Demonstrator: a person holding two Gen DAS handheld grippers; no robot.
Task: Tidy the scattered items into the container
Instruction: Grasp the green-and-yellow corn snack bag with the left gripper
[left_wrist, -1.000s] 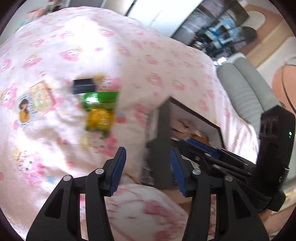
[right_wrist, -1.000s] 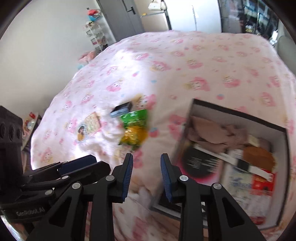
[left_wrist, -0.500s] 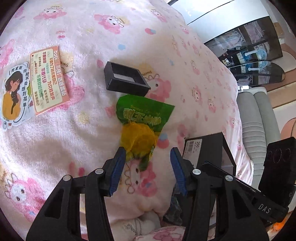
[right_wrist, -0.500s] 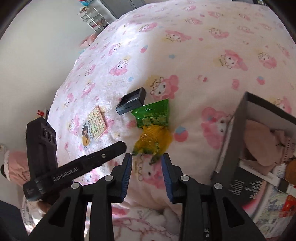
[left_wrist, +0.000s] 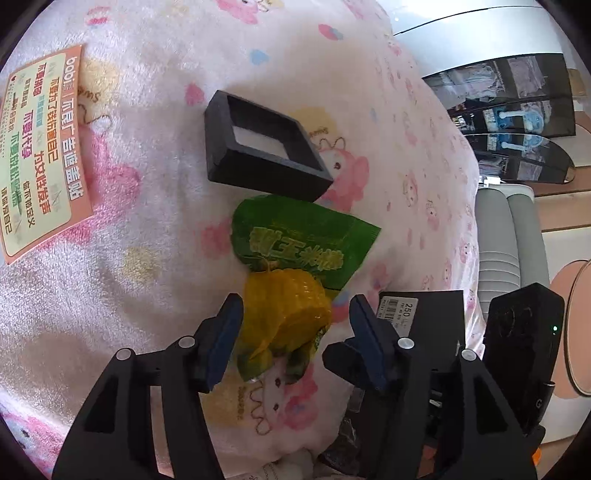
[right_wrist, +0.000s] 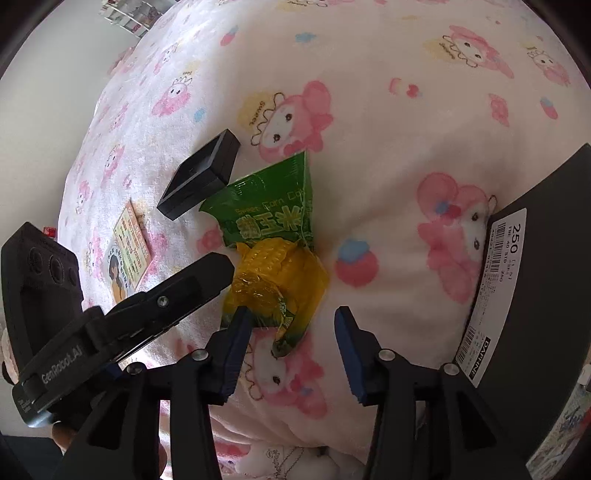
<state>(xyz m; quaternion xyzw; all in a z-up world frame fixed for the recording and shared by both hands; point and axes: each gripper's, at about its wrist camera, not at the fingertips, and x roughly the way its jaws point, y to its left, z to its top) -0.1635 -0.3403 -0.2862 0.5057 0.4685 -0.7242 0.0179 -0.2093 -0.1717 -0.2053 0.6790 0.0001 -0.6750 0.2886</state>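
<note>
On the pink blanket (left_wrist: 110, 295), going L to R: an orange sticker card (left_wrist: 40, 155) is lying flat at far L, then a small black box (left_wrist: 258, 151), open side up, w/ the green-yellow snack packet (left_wrist: 291, 280) just below it. The packet's long axis is running from the box down toward the cameras, green end pointing away at the box, crumpled yellow end nearest the tools. The left gripper (left_wrist: 295, 332) is sitting low over the blanket, jaws wide apart & straddling the yellow end, gripping nothing. The right gripper (right_wrist: 291, 339) is coming in beside it, also spread wide & holding nothing; the packet's tail is lying betw. its fingers, close to the L pad. The black container (right_wrist: 546, 277), barcode label on its wall, is standing at far R, apart from the packet.
</note>
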